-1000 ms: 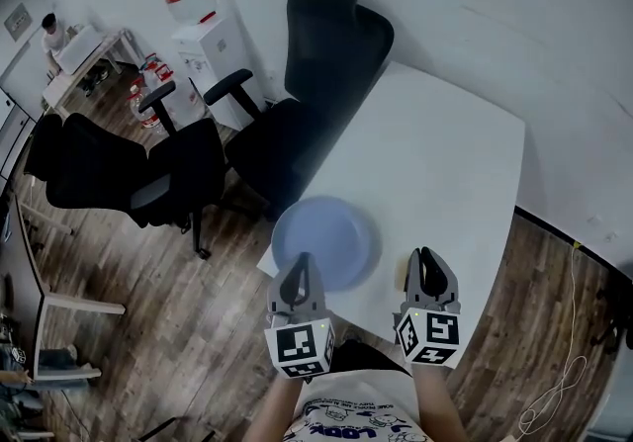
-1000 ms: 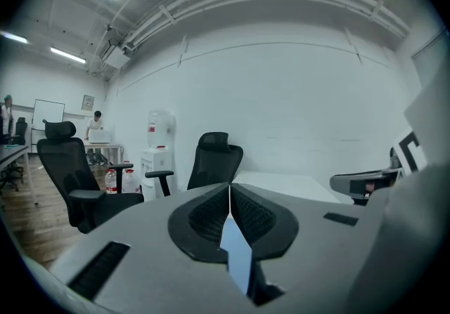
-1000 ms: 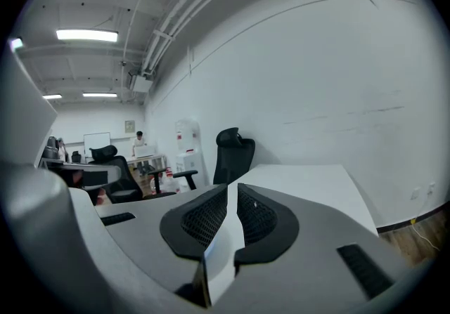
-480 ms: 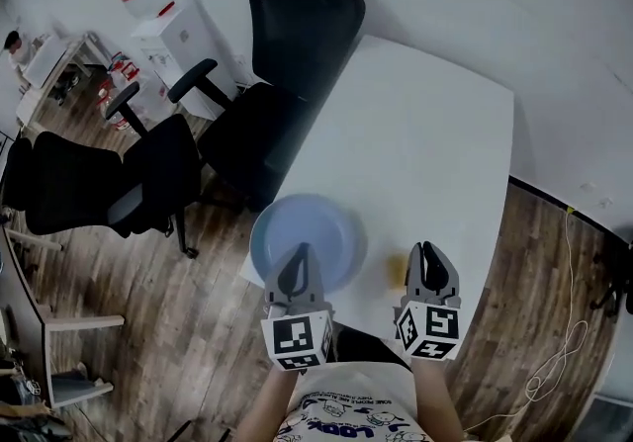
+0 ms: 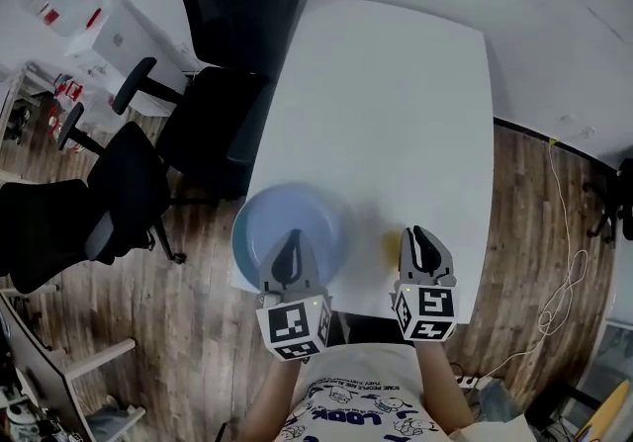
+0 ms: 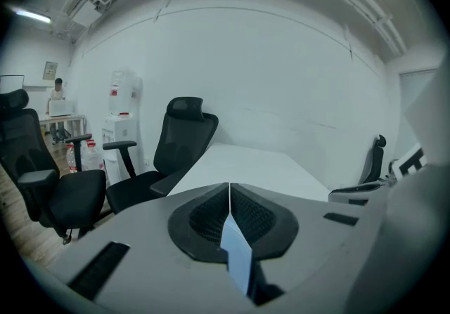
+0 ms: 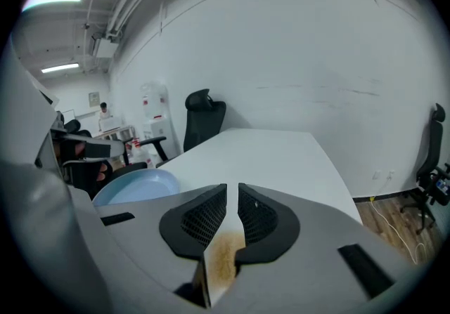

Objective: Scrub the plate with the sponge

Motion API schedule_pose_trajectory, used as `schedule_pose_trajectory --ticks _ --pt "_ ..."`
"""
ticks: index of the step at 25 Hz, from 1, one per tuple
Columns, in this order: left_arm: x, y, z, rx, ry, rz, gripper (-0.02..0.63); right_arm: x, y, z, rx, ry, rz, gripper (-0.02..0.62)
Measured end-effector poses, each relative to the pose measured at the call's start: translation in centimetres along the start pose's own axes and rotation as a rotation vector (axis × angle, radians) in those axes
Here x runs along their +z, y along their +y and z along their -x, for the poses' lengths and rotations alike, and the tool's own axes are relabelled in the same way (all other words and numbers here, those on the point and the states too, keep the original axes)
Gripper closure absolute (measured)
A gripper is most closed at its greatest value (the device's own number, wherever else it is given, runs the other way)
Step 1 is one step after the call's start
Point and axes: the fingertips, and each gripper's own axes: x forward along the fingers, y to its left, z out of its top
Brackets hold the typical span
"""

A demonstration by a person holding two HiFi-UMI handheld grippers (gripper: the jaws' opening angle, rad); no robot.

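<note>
A light blue plate [image 5: 287, 222] lies at the near left corner of the white table [image 5: 396, 84]. My left gripper [image 5: 294, 237] hovers over the plate's near part, jaws shut and empty; in the left gripper view [image 6: 229, 185] a sliver of the plate [image 6: 236, 260] shows beneath the jaws. A yellow sponge [image 5: 392, 245] lies on the table right of the plate. My right gripper [image 5: 416, 232] hangs just right of the sponge, jaws drawn together with only a thin slit and nothing in them. In the right gripper view [image 7: 233, 185] the sponge [image 7: 223, 256] shows under the jaws and the plate [image 7: 133, 190] lies to the left.
Black office chairs [image 5: 232, 5] [image 5: 119, 183] stand at the table's left side on the wooden floor. A water dispenser [image 5: 79, 10] is at the far left. A thin cable [image 5: 559, 282] runs over the floor on the right.
Both grippers have sunk toward the near edge of the table. The left one now reaches over the plate. The sponge has come into sight beside the right gripper.
</note>
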Motion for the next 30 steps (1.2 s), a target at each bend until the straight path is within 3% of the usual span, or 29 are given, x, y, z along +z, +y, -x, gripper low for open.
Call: schedule_pose_trajectory --ticks 17,30 --pt "-3.6 -0.2 -3.0 -0.104 0.14 0.003 0.592 -7.9 -0.9 -1.8 -0.063 0.285 0.013 0.566" --pt "-4.2 -0.3 -4.2 -0.107 0.165 0.018 0.592 -8.9 -0.6 -1.8 -0.031 0.318 0.025 0.56"
